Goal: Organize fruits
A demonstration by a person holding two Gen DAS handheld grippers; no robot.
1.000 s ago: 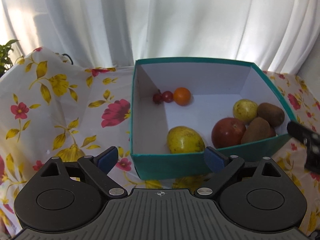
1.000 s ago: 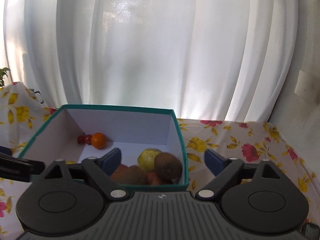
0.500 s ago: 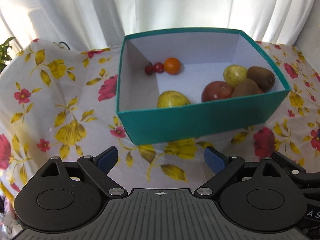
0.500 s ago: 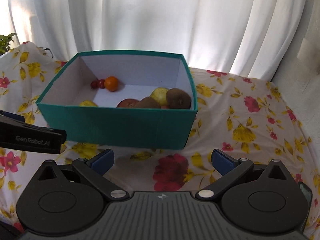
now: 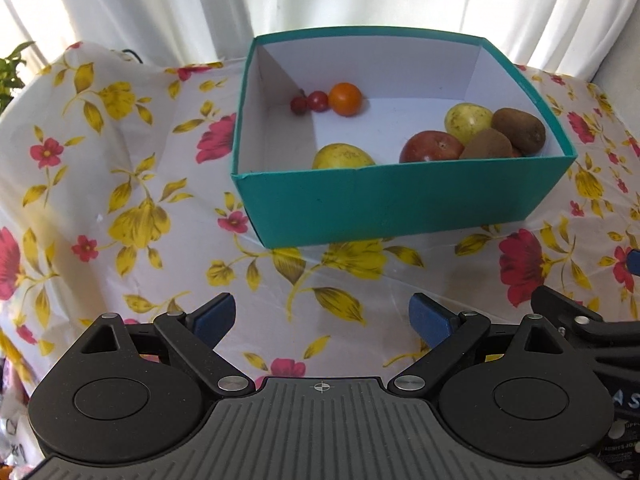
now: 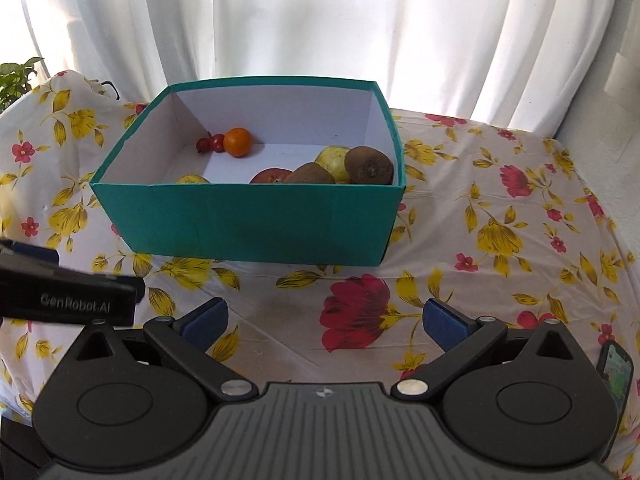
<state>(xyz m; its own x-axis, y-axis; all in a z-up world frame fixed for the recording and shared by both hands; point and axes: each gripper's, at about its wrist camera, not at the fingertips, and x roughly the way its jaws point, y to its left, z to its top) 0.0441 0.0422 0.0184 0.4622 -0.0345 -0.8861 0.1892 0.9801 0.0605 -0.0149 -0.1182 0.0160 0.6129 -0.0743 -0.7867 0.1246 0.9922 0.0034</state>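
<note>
A teal box [image 5: 400,204] [image 6: 248,220] with white inner walls stands on the floral tablecloth. Inside lie an orange [image 5: 345,98] [image 6: 237,142], two small red cherry tomatoes [image 5: 310,102] [image 6: 210,143], a yellow mango [image 5: 343,157], a red apple [image 5: 431,147], a yellow-green fruit [image 5: 468,118] and two brown kiwis [image 5: 518,129] [image 6: 369,166]. My left gripper [image 5: 322,316] is open and empty, over the cloth in front of the box. My right gripper [image 6: 325,322] is open and empty, also in front of the box.
The floral tablecloth [image 5: 120,208] [image 6: 500,220] covers the table. White curtains [image 6: 320,20] hang behind. A plant [image 6: 14,80] stands at the far left. A phone [image 6: 614,368] lies at the right edge. The other gripper's body shows in each view's side.
Both grippers have drawn back from the box and now sit lower and farther in front of it. The fruits in the box have not moved.
</note>
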